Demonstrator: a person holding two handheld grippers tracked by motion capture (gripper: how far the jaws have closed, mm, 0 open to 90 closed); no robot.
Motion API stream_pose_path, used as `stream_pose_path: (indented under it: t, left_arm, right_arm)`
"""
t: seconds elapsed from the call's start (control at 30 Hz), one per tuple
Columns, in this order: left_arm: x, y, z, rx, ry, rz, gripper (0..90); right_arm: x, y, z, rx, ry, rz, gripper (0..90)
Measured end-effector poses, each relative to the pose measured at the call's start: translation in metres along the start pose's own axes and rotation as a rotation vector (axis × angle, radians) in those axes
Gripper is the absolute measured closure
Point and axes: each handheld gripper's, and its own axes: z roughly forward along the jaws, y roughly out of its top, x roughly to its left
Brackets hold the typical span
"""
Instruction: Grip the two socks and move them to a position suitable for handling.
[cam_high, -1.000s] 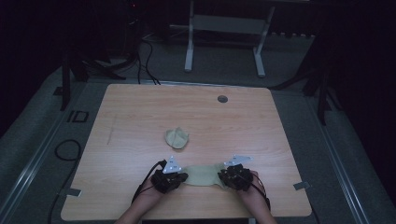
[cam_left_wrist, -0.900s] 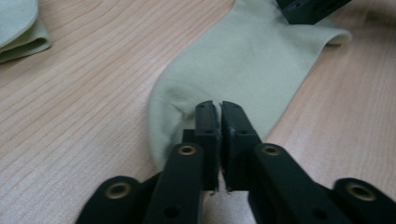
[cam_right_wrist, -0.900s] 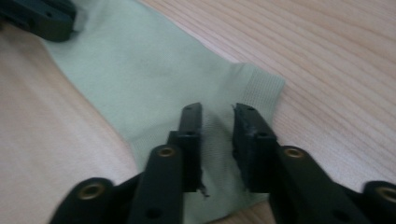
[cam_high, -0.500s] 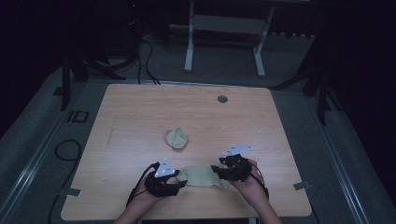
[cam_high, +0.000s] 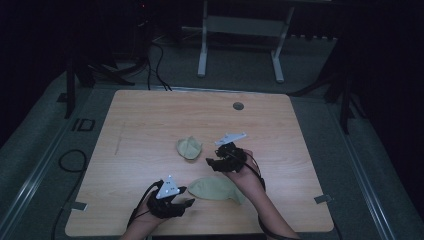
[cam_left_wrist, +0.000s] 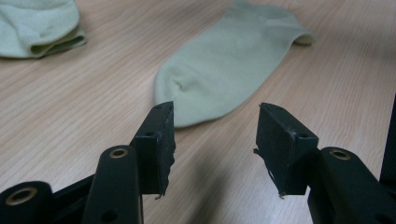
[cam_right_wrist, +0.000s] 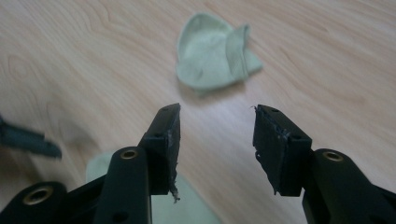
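A pale green sock (cam_high: 215, 189) (cam_left_wrist: 233, 58) lies flat near the table's front edge. A second, crumpled green sock (cam_high: 189, 148) (cam_right_wrist: 212, 51) (cam_left_wrist: 39, 25) sits at mid-table. My left gripper (cam_high: 186, 202) (cam_left_wrist: 215, 140) rests low at the front left, open and empty, with the flat sock's toe just beyond its jaws. My right gripper (cam_high: 212, 162) (cam_right_wrist: 215, 140) hovers above the table right of the crumpled sock, open and empty, pointing at that sock. A corner of the flat sock (cam_right_wrist: 187, 205) lies below the right jaws.
The wooden table (cam_high: 150, 120) has a round grommet hole (cam_high: 238, 106) near its back edge. A metal stand (cam_high: 240, 40) and cables (cam_high: 150, 60) are on the floor behind it.
Both grippers have let go of the flat sock. The right gripper has lifted and moved back toward the crumpled sock; the left has drawn back toward the front left edge.
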Motion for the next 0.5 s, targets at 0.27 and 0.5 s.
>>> stream_pose_path:
  t: [0.27, 0.5]
  left_arm:
    - [0.001, -0.005, -0.002, -0.012, 0.002, -0.020, 47.0]
    - [-0.005, -0.005, 0.002, -0.017, -0.003, -0.006, 46.9]
  right_arm:
    - [0.001, 0.030, 0.029, 0.026, -0.013, 0.003, 51.2]
    - [-0.001, 0.058, 0.069, 0.067, -0.033, 0.039, 49.8]
